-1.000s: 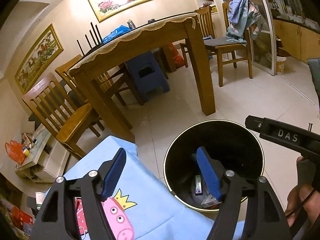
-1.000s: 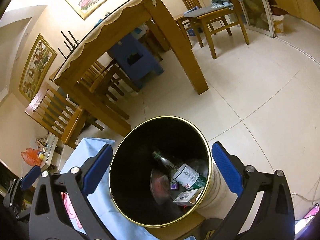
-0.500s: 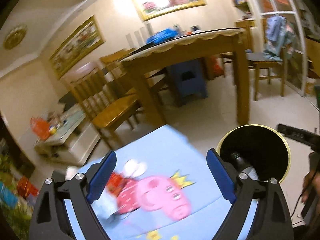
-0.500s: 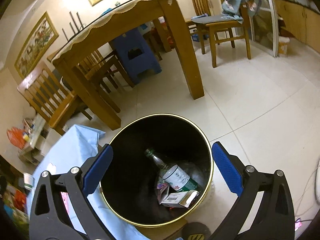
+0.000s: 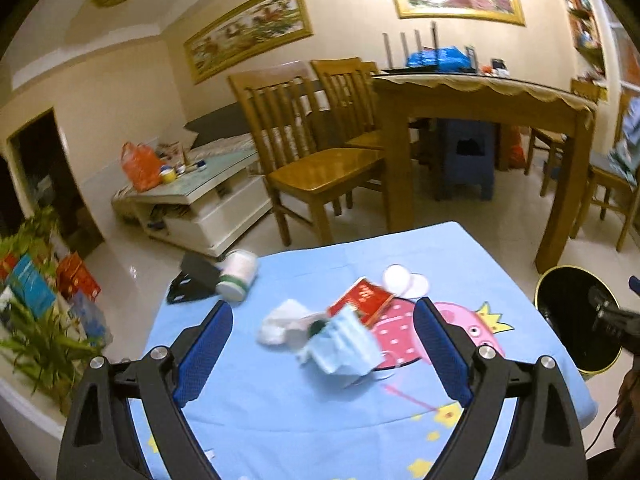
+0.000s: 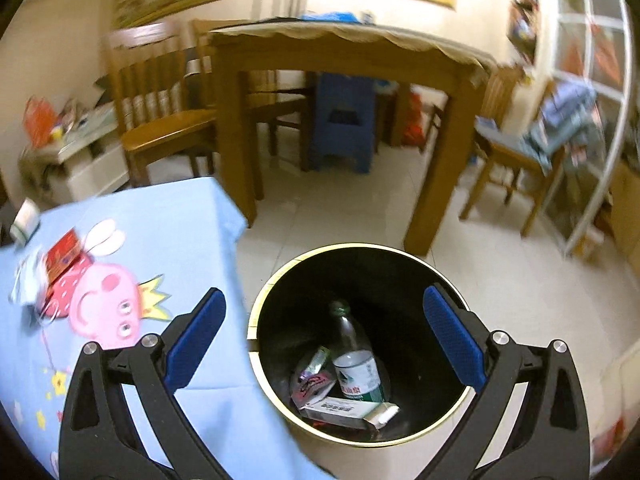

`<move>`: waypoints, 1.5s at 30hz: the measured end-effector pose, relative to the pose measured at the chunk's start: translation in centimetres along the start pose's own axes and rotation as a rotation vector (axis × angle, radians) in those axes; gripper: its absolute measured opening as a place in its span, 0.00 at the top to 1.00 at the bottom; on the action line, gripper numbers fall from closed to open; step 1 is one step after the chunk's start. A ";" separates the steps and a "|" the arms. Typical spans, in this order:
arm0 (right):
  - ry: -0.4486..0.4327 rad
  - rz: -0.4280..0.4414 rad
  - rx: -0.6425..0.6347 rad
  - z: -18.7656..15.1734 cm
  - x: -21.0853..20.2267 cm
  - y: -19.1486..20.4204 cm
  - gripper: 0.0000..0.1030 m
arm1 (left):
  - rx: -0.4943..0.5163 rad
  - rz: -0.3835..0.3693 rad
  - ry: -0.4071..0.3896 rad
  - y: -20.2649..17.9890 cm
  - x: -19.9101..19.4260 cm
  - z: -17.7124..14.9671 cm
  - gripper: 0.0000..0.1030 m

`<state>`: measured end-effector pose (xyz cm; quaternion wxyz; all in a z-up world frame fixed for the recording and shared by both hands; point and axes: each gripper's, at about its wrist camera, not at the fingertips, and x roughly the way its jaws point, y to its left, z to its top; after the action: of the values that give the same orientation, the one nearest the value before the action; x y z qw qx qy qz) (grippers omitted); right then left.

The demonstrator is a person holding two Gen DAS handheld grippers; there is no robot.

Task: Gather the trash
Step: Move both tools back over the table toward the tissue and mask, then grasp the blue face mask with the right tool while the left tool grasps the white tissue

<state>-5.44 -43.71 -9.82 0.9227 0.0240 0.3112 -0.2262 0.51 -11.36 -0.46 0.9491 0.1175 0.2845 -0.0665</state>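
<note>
Several bits of trash sit mid-frame in the left wrist view, on the blue cartoon tablecloth (image 5: 460,264): a crumpled blue face mask (image 5: 344,346), a wad of white tissue (image 5: 278,322), a red packet (image 5: 362,300) and round white cotton pads (image 5: 404,280) just behind it. The left gripper (image 5: 322,354) hangs over the pile, jaws spread wide after just opening, nothing between them but air. A white jar (image 5: 238,274) lies on its side at the cloth's far left edge. At far right, the black bin (image 5: 576,300) waits beside the table.

Over to the right wrist view: the right gripper (image 6: 324,342) hovers above that bin (image 6: 360,252), jaws released and empty. Down in the bottom of it lie a clear plastic bottle (image 6: 354,354), a flat carton (image 6: 344,410) and a crumpled wrapper (image 6: 314,380). The leftover pile shows at middle left, blurred.

Next pick looks like the mask, nearest the left jaws. Best to come straight down over its bunched middle, straddle it, and close fully, since soft fabric slips from a shallow pinch. Watch the tissue touching it; it may drag along.
</note>
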 end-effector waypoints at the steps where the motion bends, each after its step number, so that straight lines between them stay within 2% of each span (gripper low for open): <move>1: -0.012 0.003 -0.016 0.0 -0.4 0.9 0.05 | -0.009 0.002 0.001 0.6 -0.1 -0.1 0.14; 5: -0.054 0.079 -0.041 0.0 -2.5 5.9 0.05 | -0.054 0.018 -0.002 4.0 -0.7 -0.7 0.14; 11: -0.092 0.173 -0.162 1.4 -5.2 13.7 0.05 | -0.102 0.036 0.000 8.0 -1.1 -1.7 0.14; 17: -0.063 0.256 -0.317 2.1 -6.7 21.3 0.05 | -0.152 0.036 0.018 11.0 -0.5 -2.5 0.14; 19: -0.065 0.256 -0.379 1.7 -7.1 23.3 0.05 | -0.166 0.037 0.020 11.8 -0.3 -2.6 0.14; 22: -0.089 0.207 -0.484 0.9 -7.6 26.6 0.05 | -0.187 0.039 0.022 13.1 -0.1 -3.0 0.14; 25: -0.034 0.270 -0.508 0.5 -7.0 28.8 0.05 | -0.204 0.040 0.029 14.1 0.3 -3.3 0.14; 31: 0.158 0.462 -0.394 0.4 -3.3 29.9 0.05 | -0.238 0.053 0.071 16.3 1.9 -4.7 0.14; 36: 0.202 0.531 -0.399 1.1 -1.5 32.1 0.06 | -0.258 0.056 0.114 17.5 3.3 -5.7 0.14; 39: 0.241 0.526 -0.411 1.0 0.1 33.7 0.17 | -0.268 0.058 0.136 18.0 3.9 -6.2 0.14; 42: 0.304 0.524 -0.394 0.6 1.9 34.4 0.35 | -0.271 0.063 0.153 18.5 4.5 -6.5 0.14; 45: 0.339 0.538 -0.380 0.1 2.7 34.1 0.62 | -0.272 0.065 0.170 18.6 5.1 -6.8 0.14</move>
<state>11.23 -14.23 -14.59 0.8726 -0.0299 0.4786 0.0934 4.74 8.09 -5.36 0.9304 0.0025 0.3664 0.0136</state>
